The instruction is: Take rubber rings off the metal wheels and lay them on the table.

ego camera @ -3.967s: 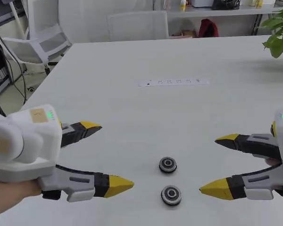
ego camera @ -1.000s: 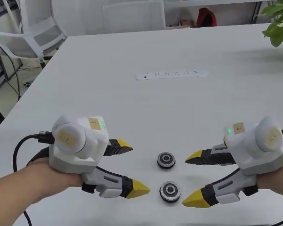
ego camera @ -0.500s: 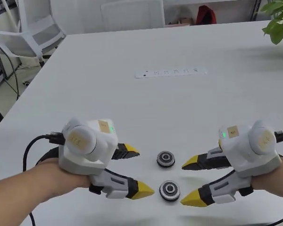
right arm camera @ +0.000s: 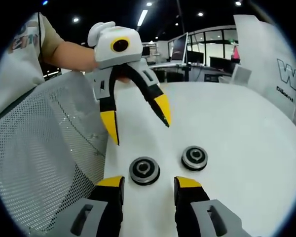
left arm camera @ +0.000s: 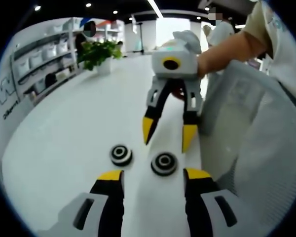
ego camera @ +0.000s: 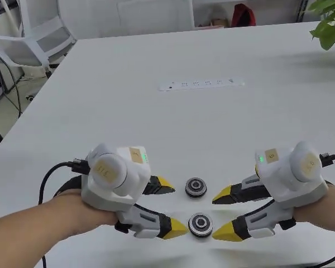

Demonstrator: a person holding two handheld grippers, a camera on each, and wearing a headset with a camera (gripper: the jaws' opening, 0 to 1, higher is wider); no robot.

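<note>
Both spread-jawed, left gripper [ego camera: 173, 206] and right gripper [ego camera: 219, 214] flank the near wheel [ego camera: 200, 223], seemingly poised to strip its rubber ring [right arm camera: 132, 171]

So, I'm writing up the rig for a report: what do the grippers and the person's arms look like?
The left gripper and right gripper each have a rounded white housing with a tan sticker and green light, and grey-and-black jaws ending in pointed yellow tips. A black cable trails from each. Forearms are bare; a short pale sleeve covers the upper arm.
</note>
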